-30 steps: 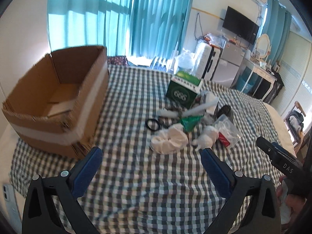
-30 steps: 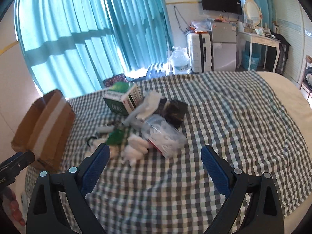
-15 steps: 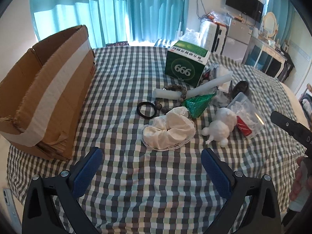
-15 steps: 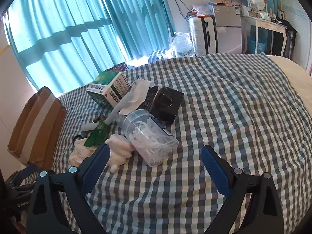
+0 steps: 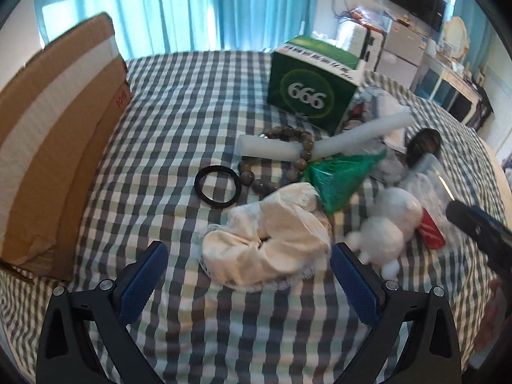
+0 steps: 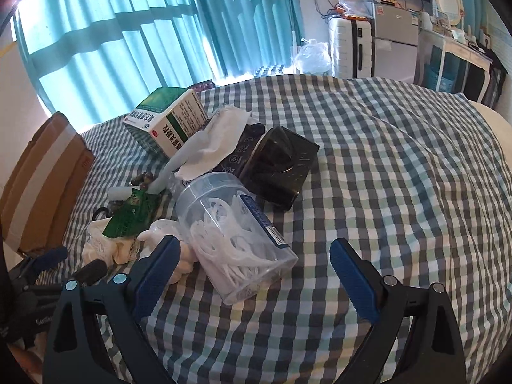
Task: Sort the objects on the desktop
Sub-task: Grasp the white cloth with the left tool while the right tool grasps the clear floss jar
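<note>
Closer now than half a second ago, the left gripper [image 5: 249, 270] hangs wide open over a cream scrunchie [image 5: 267, 246]; the green box [image 5: 312, 94] behind reads "666". Meanwhile the right gripper [image 6: 251, 264], also wide, nears a clear floss-pick jar [image 6: 236, 240], its blue label unreadable; the cardboard box [image 6: 41, 182] is cut off at left.

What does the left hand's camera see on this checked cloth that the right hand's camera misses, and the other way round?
Only the left wrist view shows the black rubber ring whole, the string of brown wooden beads laid out, and the "666" on the green carton.

Only the right wrist view shows the black glossy box clearly and the clear plastic jar of white floss picks in full.

Both show the green and white carton, the brown cardboard box, the cream cloth scrunchie, the white plush toy and the green foil packet. Both grippers, left and right, are open.
</note>
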Demonstrator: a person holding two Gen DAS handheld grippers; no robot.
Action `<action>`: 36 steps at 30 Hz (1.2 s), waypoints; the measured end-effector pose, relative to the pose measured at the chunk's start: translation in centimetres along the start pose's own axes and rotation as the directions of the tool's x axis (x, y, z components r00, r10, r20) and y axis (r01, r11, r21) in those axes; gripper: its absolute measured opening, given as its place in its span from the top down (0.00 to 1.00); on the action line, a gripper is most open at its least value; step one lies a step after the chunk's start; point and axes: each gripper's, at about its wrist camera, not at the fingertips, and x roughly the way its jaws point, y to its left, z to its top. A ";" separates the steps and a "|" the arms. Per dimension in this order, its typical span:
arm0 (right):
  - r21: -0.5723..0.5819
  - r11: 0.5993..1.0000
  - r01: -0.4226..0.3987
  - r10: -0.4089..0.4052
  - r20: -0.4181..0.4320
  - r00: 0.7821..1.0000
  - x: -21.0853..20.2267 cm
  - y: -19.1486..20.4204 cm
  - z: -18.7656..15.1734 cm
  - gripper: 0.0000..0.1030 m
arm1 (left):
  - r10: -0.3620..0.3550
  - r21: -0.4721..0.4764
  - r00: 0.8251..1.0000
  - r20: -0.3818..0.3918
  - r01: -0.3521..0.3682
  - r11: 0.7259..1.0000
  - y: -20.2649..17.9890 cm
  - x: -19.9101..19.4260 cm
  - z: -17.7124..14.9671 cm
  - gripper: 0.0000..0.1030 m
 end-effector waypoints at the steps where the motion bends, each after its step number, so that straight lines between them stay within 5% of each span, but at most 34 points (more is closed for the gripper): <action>1: -0.002 1.000 -0.002 0.002 -0.002 1.000 0.2 0.1 0.1 0.08 | 0.000 -0.010 1.000 -0.005 0.000 1.000 0.1 0.3 0.1 0.00; 13: 0.018 1.000 -0.002 0.003 -0.070 0.998 2.8 0.0 0.2 0.08 | 0.007 0.010 0.999 -0.040 -0.007 1.000 -0.7 3.7 0.7 0.01; 15: 0.019 1.000 -0.014 0.015 -0.066 0.998 2.9 0.1 0.1 0.14 | -0.004 0.026 0.999 -0.037 0.005 1.000 -0.9 3.7 0.6 0.06; 18: 0.015 0.999 -0.034 0.035 -0.082 0.996 3.0 0.5 0.1 0.22 | -0.018 0.048 1.000 -0.022 0.019 0.999 -1.0 3.3 0.5 0.28; 20: 0.024 0.999 -0.038 0.040 -0.088 0.995 3.1 0.6 0.0 0.22 | -0.033 0.072 0.999 -0.017 0.035 0.997 -1.1 2.9 0.5 0.56; 23: 0.035 0.998 -0.049 0.052 -0.088 0.995 3.0 0.3 -0.1 0.25 | -0.039 0.099 0.999 -0.013 0.040 0.994 -1.0 2.2 0.5 0.75; 36: 0.117 0.993 -0.029 0.038 -0.074 0.997 -0.2 -0.5 -1.8 0.34 | -0.024 0.023 1.000 0.019 0.024 0.999 3.8 -3.0 -0.1 0.77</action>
